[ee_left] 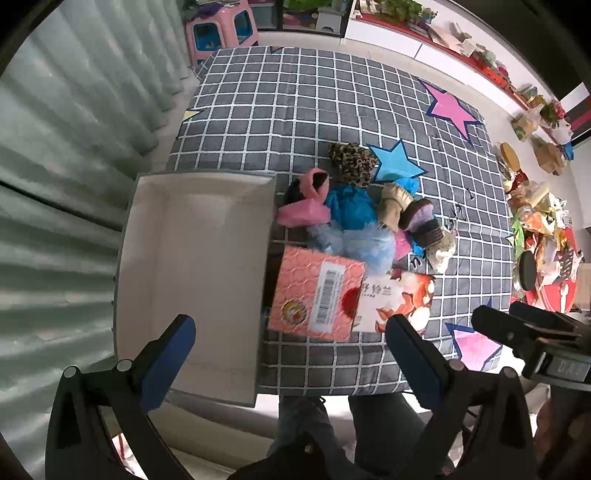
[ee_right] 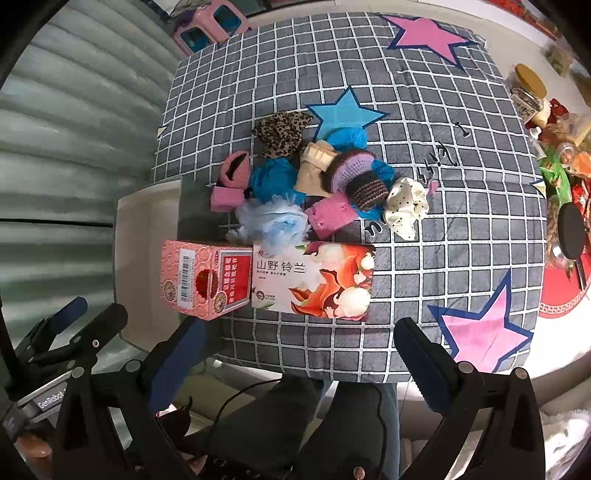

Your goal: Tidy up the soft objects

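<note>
A pile of soft objects lies mid-table on the checked cloth: a leopard scrunchie, a pink hat, blue fabric, a pale blue pouf, a knitted purple-brown piece, a dotted cream scrunchie and a pink sponge. An open white box sits left of the pile. My left gripper is open, high above the near table edge. My right gripper is open too, empty, above the front edge.
Two cartons stand in front of the pile: a pink patterned one and a white floral one. Jars and clutter crowd the right side. A pink stool stands beyond the table. A person's legs are below.
</note>
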Motion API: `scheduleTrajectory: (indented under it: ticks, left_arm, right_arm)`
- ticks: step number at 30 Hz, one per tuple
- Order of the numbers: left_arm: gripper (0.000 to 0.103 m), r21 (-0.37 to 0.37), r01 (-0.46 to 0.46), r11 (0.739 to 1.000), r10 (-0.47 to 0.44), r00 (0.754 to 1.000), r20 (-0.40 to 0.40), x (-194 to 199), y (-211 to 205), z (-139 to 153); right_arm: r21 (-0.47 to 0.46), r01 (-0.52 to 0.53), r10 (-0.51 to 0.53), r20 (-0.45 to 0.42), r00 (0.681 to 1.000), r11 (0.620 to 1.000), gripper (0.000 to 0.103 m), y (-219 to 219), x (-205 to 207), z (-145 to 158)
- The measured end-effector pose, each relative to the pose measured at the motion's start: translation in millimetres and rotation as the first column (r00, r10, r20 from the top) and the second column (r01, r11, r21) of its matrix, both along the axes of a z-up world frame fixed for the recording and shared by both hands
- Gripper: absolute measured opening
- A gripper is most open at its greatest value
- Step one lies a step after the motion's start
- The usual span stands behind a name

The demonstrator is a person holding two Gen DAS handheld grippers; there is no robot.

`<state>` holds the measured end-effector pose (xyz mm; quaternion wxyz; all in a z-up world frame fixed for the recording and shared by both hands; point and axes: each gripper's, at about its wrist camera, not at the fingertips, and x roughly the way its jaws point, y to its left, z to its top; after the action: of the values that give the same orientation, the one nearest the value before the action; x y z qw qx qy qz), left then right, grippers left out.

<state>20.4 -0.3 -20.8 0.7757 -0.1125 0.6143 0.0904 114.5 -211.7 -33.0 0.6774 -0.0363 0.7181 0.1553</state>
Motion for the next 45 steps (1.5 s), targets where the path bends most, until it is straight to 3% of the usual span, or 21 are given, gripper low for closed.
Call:
scheduleTrajectory:
  ticks: [3,13,22,31,36,45]
  left_arm:
    - [0.103,-0.005,0.013,1.0,-0.013,1.0,-0.013,12,-8,-4]
    - [0.103,-0.02,0.025,0.999,-0.028,0.983,-0.181,68,-33,-43]
    - [0.103,-0.021,0.027,0.999,-0.031,0.976,-0.215,129,-53,-72]
    - [0.103,-0.014,0.014,1.0,-0.017,0.966,-0.256,193,-68,-128]
    - [0.103,0.019,0.012,1.0,-0.006,0.952,-0.305,224,-73,-166]
    - [0.103,0.099,0.046,0.994,-0.011,0.944,-0.329,248,-83,-213]
  right_arm:
    - [0.006,0.0,0.0,-0.005,1.0,1.0,0.103,-4,12,-5]
    - [-0.036,0.054,-0.057,-0.083,0.995,0.998,0.103,-47,51,-43]
    - [-0.086,0.105,-0.115,-0.121,0.986,0.991,0.103,-92,79,-73]
    - [-0.11,0.014,-0.028,-0.119,0.992,0.994,0.103,-98,99,-116]
    - [-0.108,-0.012,-0.006,-0.166,0.986,0.994,0.103,-100,104,-145]
    - [-0.058,-0.036,0.026,-0.163,0.986,0.998,0.103,-86,114,-179]
